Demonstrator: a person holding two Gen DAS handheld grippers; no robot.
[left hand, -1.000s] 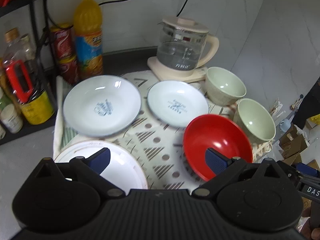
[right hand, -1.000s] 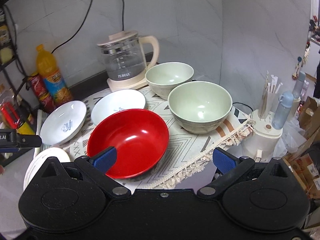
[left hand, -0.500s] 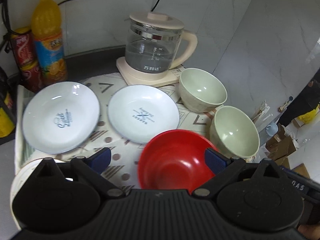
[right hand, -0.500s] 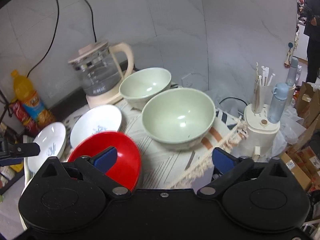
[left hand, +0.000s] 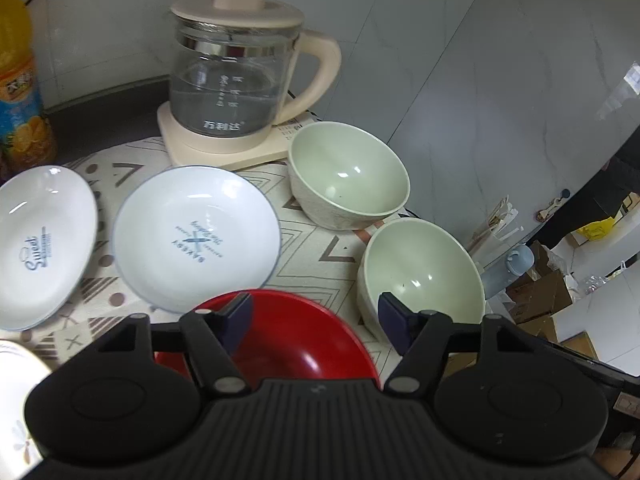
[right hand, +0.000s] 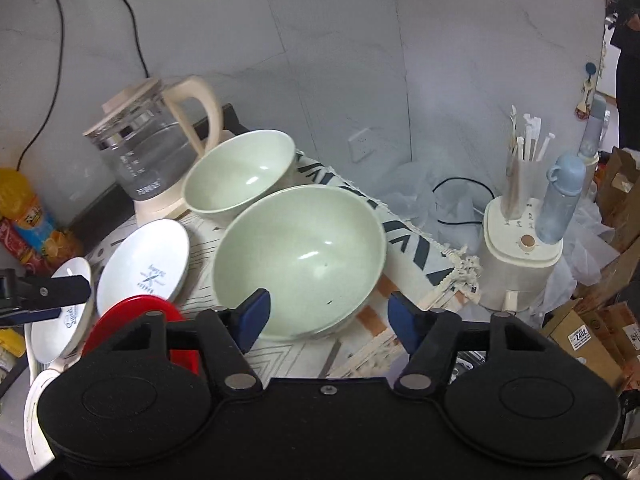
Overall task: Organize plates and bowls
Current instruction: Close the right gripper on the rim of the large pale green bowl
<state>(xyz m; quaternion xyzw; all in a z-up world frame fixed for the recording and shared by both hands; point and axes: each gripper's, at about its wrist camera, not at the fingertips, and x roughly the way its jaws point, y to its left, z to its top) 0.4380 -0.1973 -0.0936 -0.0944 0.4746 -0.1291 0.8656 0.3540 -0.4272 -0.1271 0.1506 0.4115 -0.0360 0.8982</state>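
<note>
Plates sit left on the patterned cloth (left hand: 316, 248): two white plates (left hand: 38, 240) (left hand: 196, 236), then red bowl (left hand: 296, 344) under the wide-open, empty left gripper (left hand: 314, 318); right gripper (right hand: 326, 318), also spread and empty, hovers at the near green bowl (right hand: 300, 260).

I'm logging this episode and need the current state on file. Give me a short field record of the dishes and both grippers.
near green bowl: upright, empty, on the cloth, ahead of the right gripper
far green bowl: upright, empty, beside the kettle
red bowl: below the left gripper
white plates: one with "Sweet" print, one with crossed print, side by side
left gripper: open, holding nothing
right gripper: open, holding nothing
stacking: none yet among bowls
</note>
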